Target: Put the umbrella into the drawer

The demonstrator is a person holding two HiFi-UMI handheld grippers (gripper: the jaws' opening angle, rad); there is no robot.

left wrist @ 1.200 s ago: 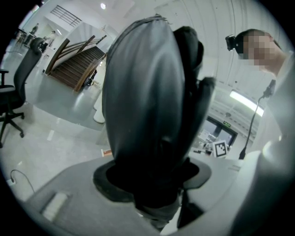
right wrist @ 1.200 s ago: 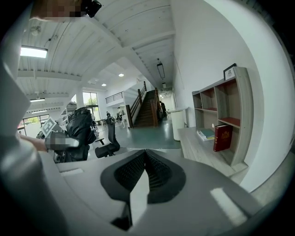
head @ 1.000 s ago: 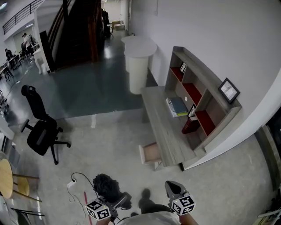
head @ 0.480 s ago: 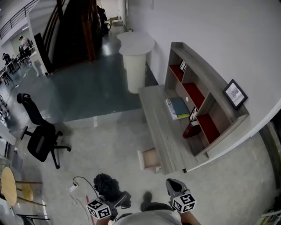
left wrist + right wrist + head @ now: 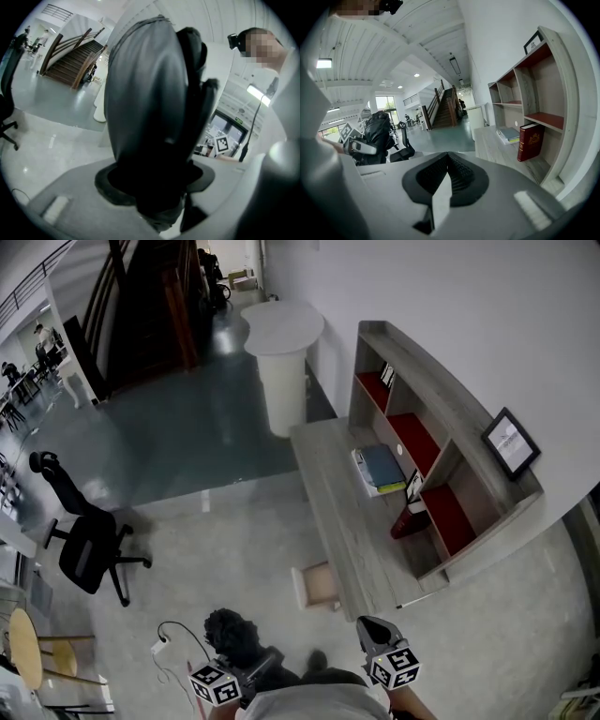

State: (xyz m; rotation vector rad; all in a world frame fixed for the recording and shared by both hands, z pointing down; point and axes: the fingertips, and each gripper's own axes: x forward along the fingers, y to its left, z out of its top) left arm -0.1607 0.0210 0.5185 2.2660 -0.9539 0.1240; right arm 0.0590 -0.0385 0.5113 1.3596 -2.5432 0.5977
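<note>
A folded black umbrella [image 5: 232, 636] is clamped in my left gripper [image 5: 258, 667] at the bottom of the head view. In the left gripper view the umbrella [image 5: 150, 117] fills the middle, rising from between the jaws of that gripper [image 5: 159, 187]. My right gripper [image 5: 373, 634] is shut with nothing in it; its jaws [image 5: 447, 176] meet in the right gripper view, where the umbrella [image 5: 377, 133] shows at the left. The small drawer [image 5: 317, 585] stands pulled out from the near end of the grey desk [image 5: 347, 512], ahead of both grippers.
A shelf unit [image 5: 441, 427] on the desk holds a red book [image 5: 410, 521], stacked books [image 5: 380, 468] and a picture frame [image 5: 511, 442]. A white round table [image 5: 281, 334] stands beyond. An office chair [image 5: 80, 540], a floor cable [image 5: 173, 638] and a wooden stool [image 5: 19, 648] are at the left.
Both grippers have travelled forward together toward the desk, the umbrella still in the left one. The desk and shelf now sit nearer and more upright in the head view.
</note>
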